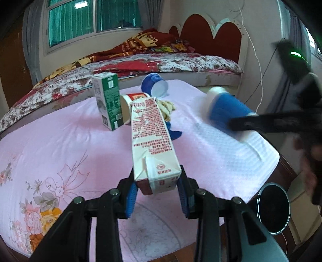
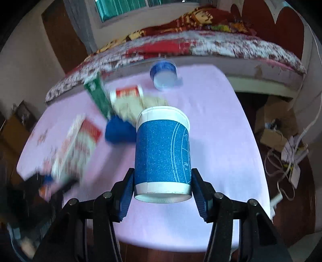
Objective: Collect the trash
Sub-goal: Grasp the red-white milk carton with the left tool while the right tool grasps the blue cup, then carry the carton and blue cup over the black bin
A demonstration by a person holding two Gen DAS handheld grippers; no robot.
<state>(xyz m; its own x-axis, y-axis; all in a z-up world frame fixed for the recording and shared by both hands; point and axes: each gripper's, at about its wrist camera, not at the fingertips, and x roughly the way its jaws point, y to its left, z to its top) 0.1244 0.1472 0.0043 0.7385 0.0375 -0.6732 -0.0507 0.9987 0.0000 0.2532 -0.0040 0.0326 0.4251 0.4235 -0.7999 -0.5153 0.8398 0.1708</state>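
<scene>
My left claw (image 1: 157, 189) is clamped on the near end of a red-and-white carton (image 1: 150, 139), its 2 blue pads pressed against the carton's sides, and the carton juts away from me above the pink tablecloth (image 1: 60, 153). My right claw (image 2: 162, 193) grips a blue paper cup (image 2: 162, 153) by its sides, mouth end toward the camera, lifted over the same cloth. I count 2 cartons: the one I hold and a green carton (image 1: 108, 100) standing upright farther out. I count 3 cups: the blue one in my right claw, a red-and-white cup (image 1: 133, 100) lying on its side just beside the green carton, and a 2nd blue cup (image 1: 155, 84) tipped over near the table's far edge. Between them lie 1 beige crumpled scrap (image 1: 167, 106) and 1 small blue piece (image 1: 175, 134). Beyond the table is a bed (image 1: 140, 62) with a floral cover, then a window (image 1: 90, 18). Only the left view shows a round black bin (image 1: 273, 209) on the floor by the table's right edge; only the right view shows tangled white cables (image 2: 289, 161) on the floor. The right view is blurred on its left side.
</scene>
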